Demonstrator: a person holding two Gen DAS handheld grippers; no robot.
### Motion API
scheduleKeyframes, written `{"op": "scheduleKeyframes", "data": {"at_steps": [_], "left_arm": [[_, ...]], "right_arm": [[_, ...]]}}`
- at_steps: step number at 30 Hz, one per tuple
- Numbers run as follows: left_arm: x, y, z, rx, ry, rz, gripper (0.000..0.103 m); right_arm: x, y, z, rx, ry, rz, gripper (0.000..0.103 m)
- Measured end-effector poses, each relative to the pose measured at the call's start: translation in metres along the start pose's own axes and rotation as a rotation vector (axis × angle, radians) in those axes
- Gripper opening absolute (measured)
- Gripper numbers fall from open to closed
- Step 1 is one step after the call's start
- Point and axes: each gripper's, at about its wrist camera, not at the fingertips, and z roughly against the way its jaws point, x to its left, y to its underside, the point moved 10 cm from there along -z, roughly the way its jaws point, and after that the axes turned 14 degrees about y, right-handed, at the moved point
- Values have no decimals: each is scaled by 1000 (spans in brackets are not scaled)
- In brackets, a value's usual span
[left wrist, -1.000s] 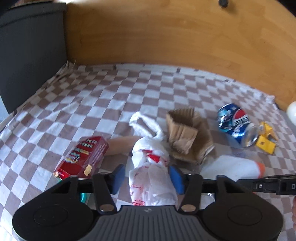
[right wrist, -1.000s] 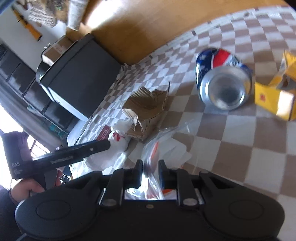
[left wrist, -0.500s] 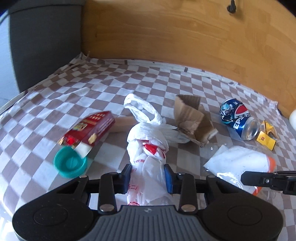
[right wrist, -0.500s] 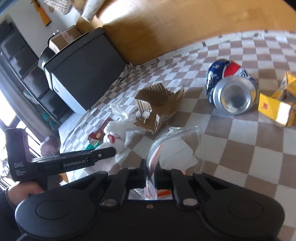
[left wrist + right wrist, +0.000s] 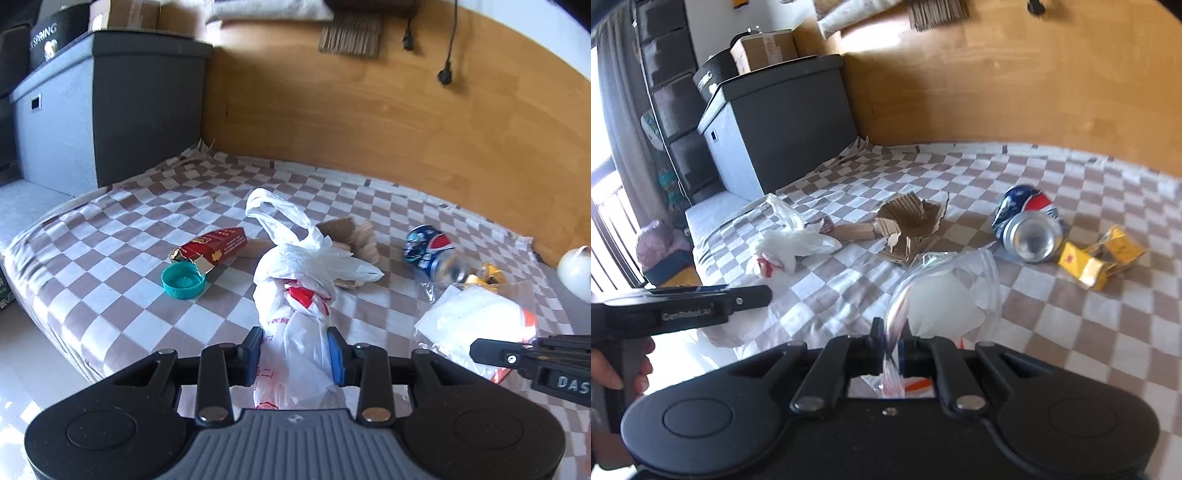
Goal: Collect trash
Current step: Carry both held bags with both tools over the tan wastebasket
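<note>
Left wrist view shows the left claw (image 5: pixel 295 349) pinching the white plastic bag (image 5: pixel 295 295), the right claw (image 5: pixel 890 341) pinching the clear zip bag (image 5: pixel 955 291); around the bag, the Pepsi can (image 5: pixel 430 253), torn cardboard (image 5: pixel 354 234), red box (image 5: pixel 212 249) and 1 teal cap (image 5: pixel 183 281) await collecting.

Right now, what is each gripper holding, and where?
Left gripper: white plastic bag, pinched around its lower body. Right gripper: clear zip bag, by its rim.

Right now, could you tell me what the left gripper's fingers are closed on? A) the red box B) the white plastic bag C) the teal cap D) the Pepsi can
B: the left gripper has its blue fingers pressed on both sides of the white plastic bag, while the can, cap and red box lie on the checkered cloth.
</note>
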Motion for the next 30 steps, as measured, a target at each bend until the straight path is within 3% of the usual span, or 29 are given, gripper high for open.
{"op": "scheduleKeyframes", "data": {"at_steps": [12, 24, 30], "left_arm": [[-35, 29, 77, -51, -17, -26, 38], [-49, 55, 127, -88, -46, -14, 38], [-44, 72, 143, -80, -64, 12, 38]], "right_arm": [[23, 27, 78, -75, 60, 83, 7], [32, 41, 123, -124, 75, 87, 7], [41, 57, 130, -107, 63, 92, 7]]}}
